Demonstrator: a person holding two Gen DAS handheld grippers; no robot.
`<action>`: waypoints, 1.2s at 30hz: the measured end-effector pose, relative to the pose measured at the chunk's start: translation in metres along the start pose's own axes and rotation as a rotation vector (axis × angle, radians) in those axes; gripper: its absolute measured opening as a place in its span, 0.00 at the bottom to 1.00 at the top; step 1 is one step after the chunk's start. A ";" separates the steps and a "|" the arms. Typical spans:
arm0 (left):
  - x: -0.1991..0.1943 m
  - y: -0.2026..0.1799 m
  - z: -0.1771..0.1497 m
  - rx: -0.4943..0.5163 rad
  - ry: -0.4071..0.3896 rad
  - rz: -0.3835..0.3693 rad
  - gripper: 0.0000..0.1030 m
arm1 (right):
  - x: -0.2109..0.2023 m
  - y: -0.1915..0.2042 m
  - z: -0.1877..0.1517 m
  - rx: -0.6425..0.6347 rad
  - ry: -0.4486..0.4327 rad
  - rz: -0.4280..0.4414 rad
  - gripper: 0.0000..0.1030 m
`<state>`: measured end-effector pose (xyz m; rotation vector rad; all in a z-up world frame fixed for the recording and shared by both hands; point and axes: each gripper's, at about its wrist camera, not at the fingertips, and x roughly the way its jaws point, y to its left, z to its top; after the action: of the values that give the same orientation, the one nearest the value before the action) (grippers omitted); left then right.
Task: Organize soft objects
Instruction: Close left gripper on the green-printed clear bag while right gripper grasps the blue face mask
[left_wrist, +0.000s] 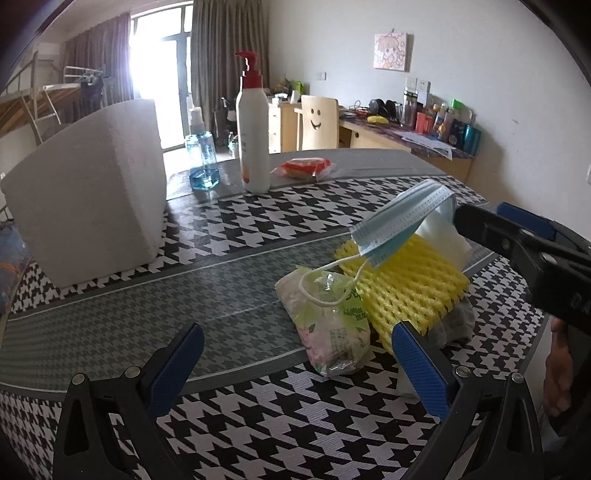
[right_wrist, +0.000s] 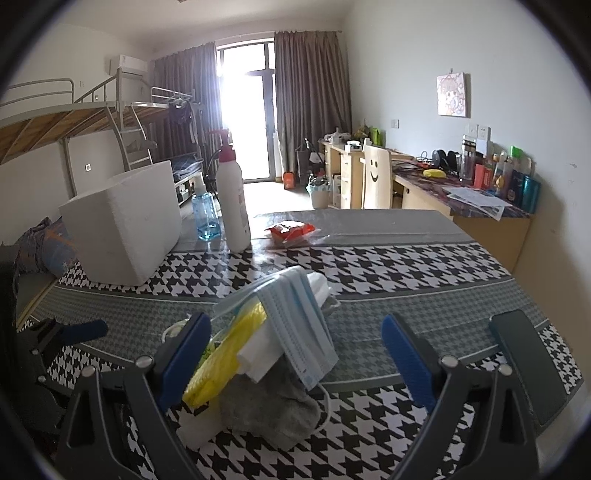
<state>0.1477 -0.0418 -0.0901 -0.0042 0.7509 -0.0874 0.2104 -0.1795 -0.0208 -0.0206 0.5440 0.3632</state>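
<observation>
A small pile of soft things lies on the houndstooth tablecloth (left_wrist: 258, 221). A blue face mask (left_wrist: 399, 225) drapes over a white wad (left_wrist: 447, 236), which rests on a yellow foam net (left_wrist: 406, 284) and a grey cloth (left_wrist: 454, 325). One mask ear loop trails onto a green and pink tissue pack (left_wrist: 328, 321). My left gripper (left_wrist: 299, 369) is open just in front of the tissue pack and touches nothing. My right gripper (right_wrist: 295, 354) is open around the pile, with the face mask (right_wrist: 295, 325) and yellow foam net (right_wrist: 221, 354) close to its left pad; no pad presses on them.
A white foam box (left_wrist: 92, 192) stands at the left of the table. Behind it are a blue spray bottle (left_wrist: 201, 158), a tall white pump bottle (left_wrist: 253, 129) and a red packet (left_wrist: 303, 168). A person's hand (left_wrist: 557, 369) shows at the right edge.
</observation>
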 end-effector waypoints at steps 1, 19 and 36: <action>0.001 0.000 0.000 0.000 0.001 -0.001 0.99 | 0.002 -0.001 0.000 0.005 0.005 0.006 0.85; 0.017 -0.004 0.005 0.001 0.027 -0.044 0.98 | 0.025 -0.009 0.004 0.057 0.057 0.043 0.46; 0.033 -0.008 0.005 -0.008 0.084 -0.077 0.67 | 0.025 -0.026 0.003 0.116 0.063 0.059 0.15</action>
<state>0.1747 -0.0524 -0.1088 -0.0374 0.8350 -0.1584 0.2404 -0.1950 -0.0323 0.0968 0.6281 0.3890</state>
